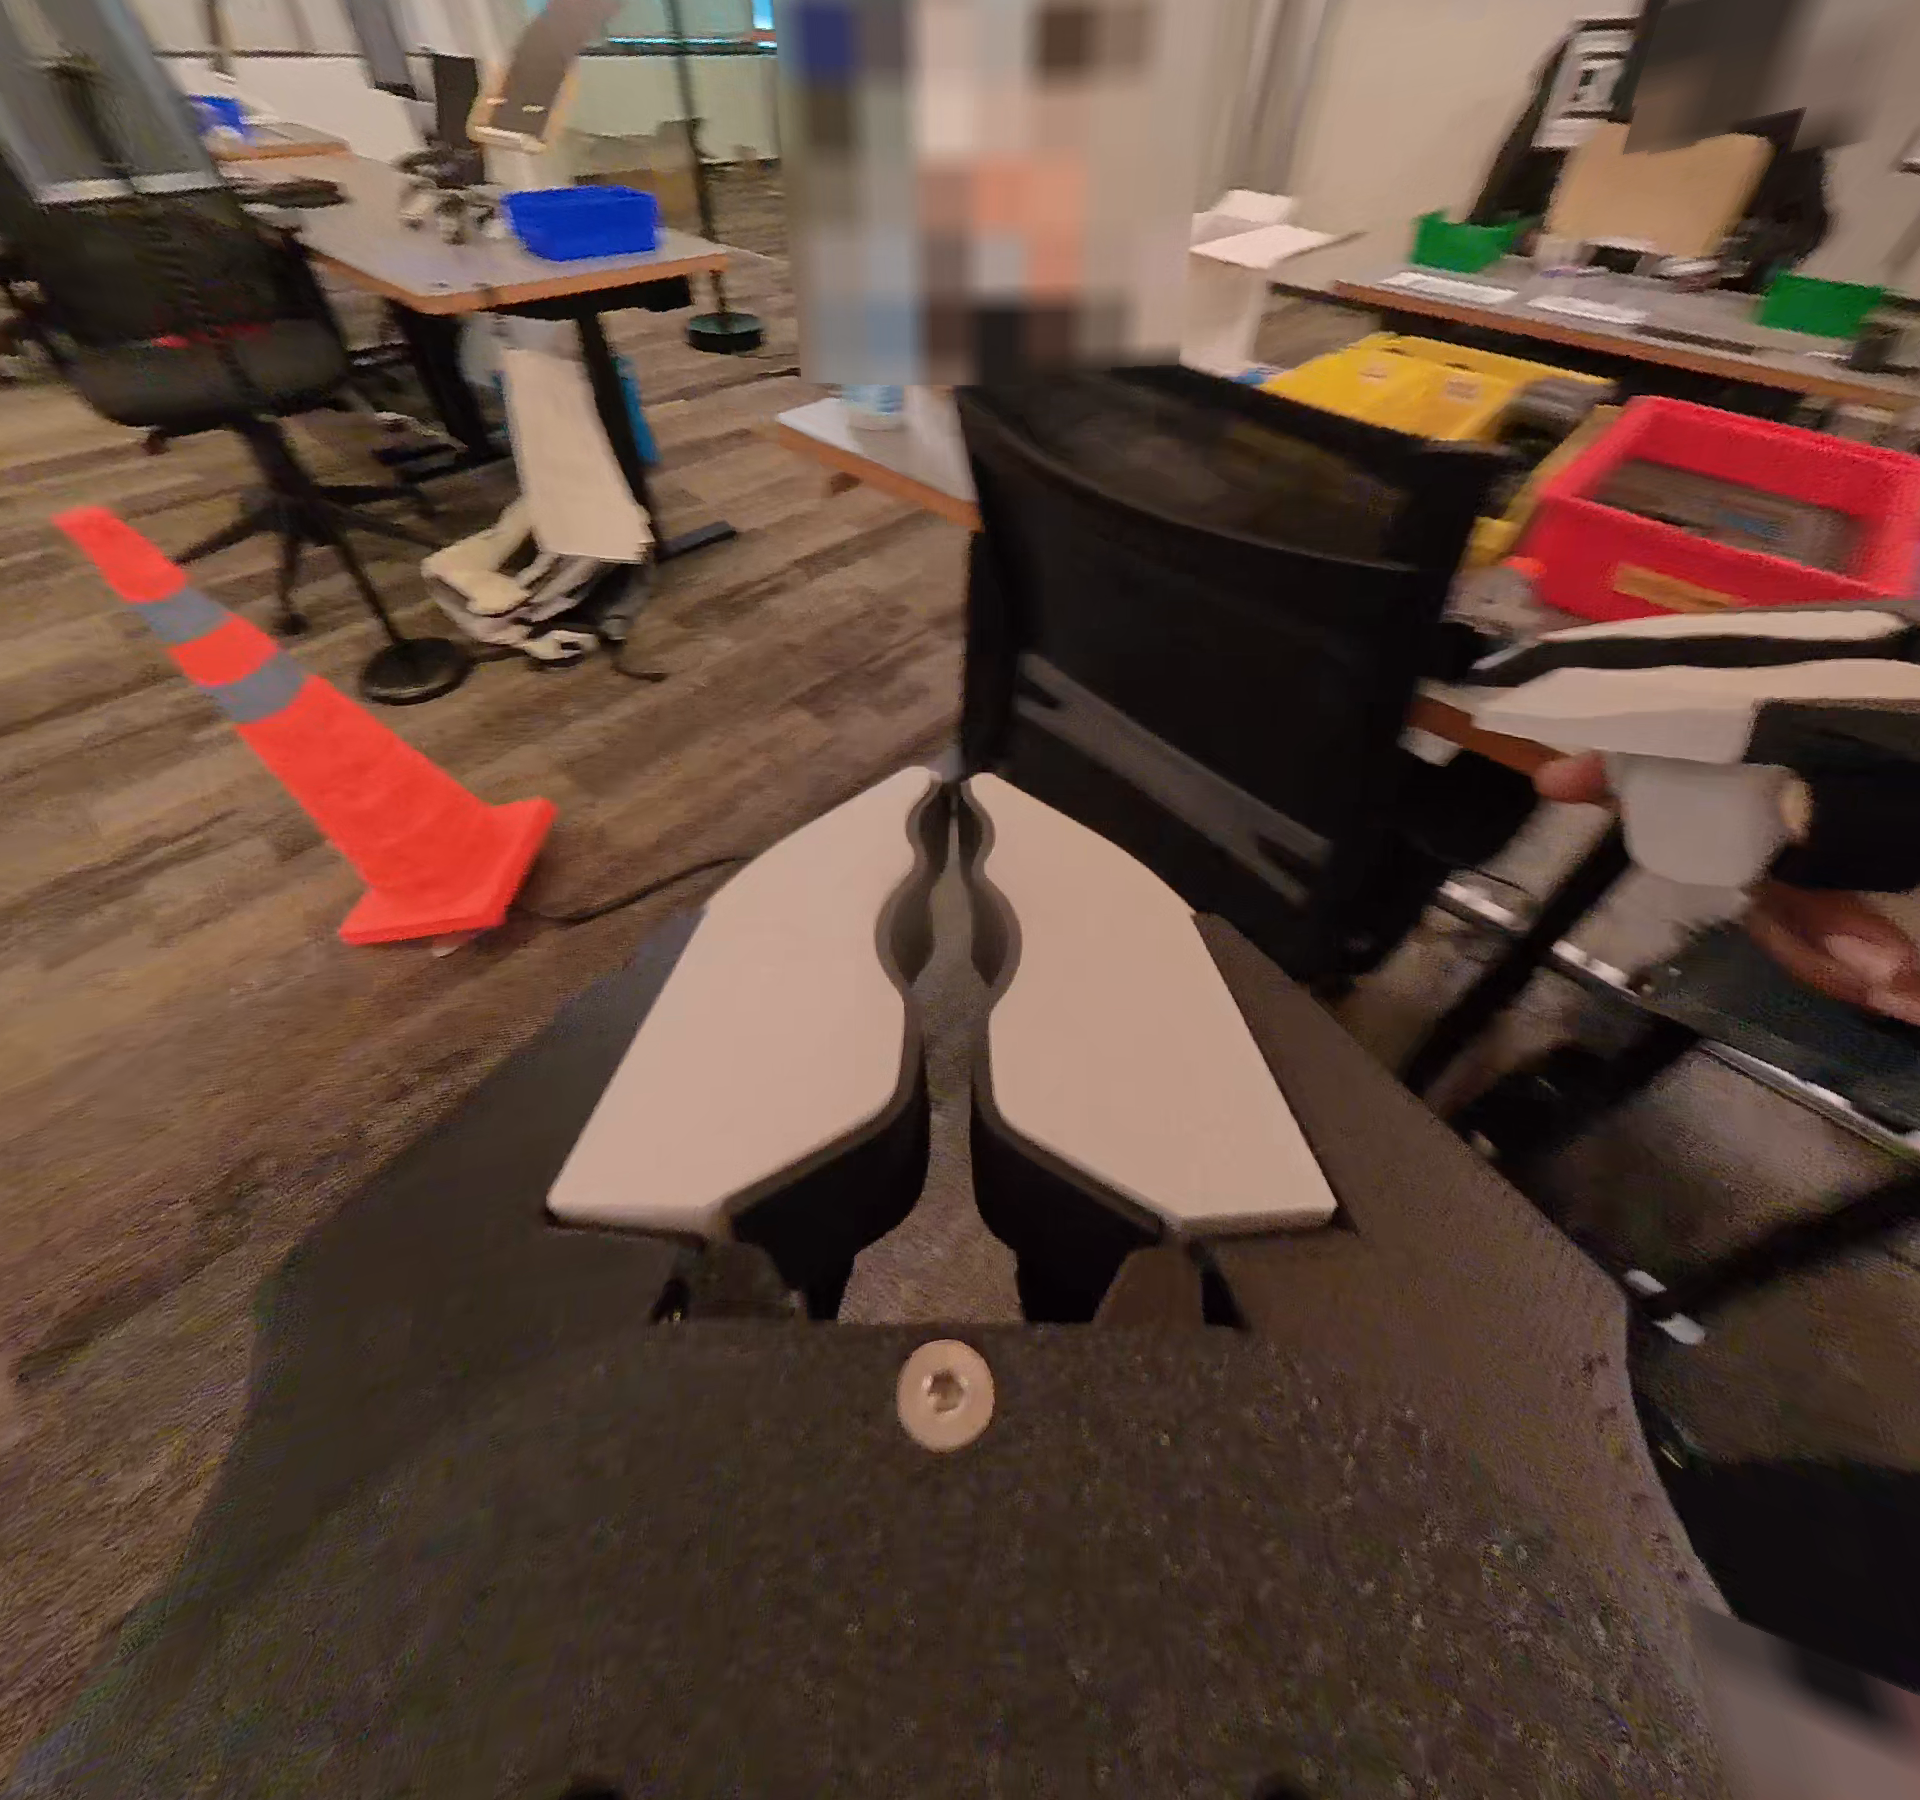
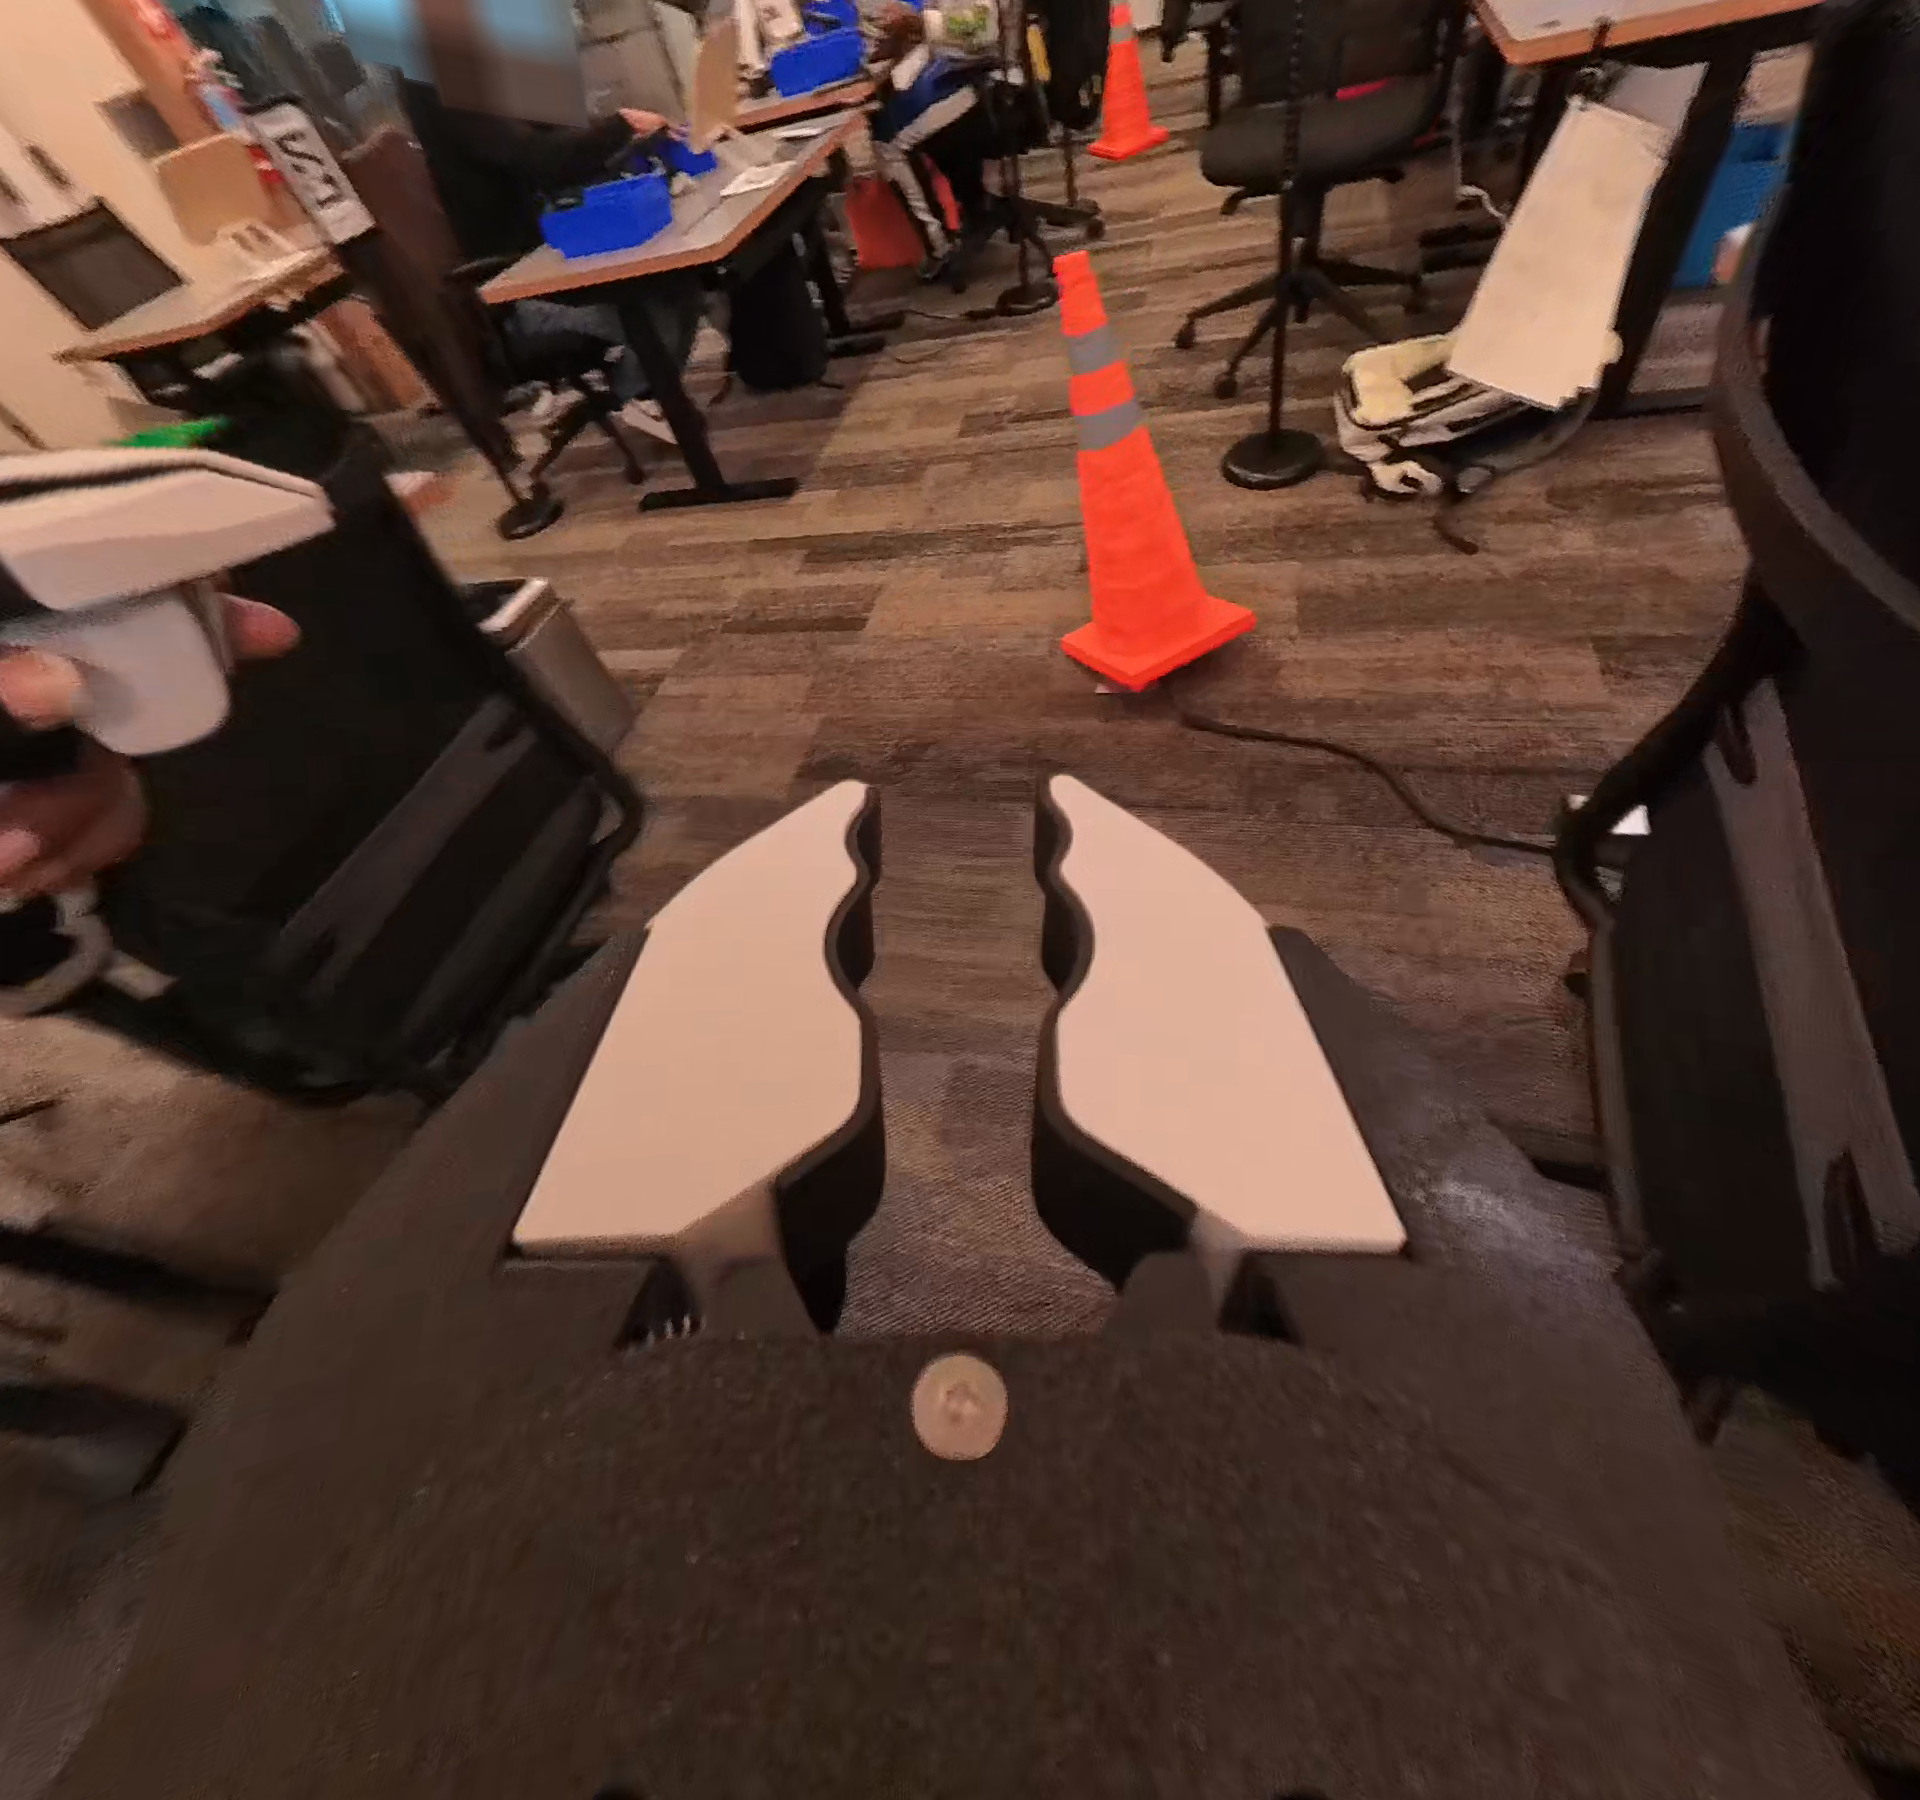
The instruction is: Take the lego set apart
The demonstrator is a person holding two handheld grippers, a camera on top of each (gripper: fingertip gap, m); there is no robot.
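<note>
Left gripper (image 1: 954, 794): grey fingers clenched, empty | Right gripper (image 2: 956, 800): fingers parted, empty | Both over carpeted floor (image 2: 935, 545) near orange traffic cone (image 2: 1127, 514) | Lego set: not visible | Progress: disassembly apparently unstarted

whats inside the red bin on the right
The red bin holds something flat and grey-brown, too blurred to identify. Its near wall hides the lower part, and no lego is visible.
</note>
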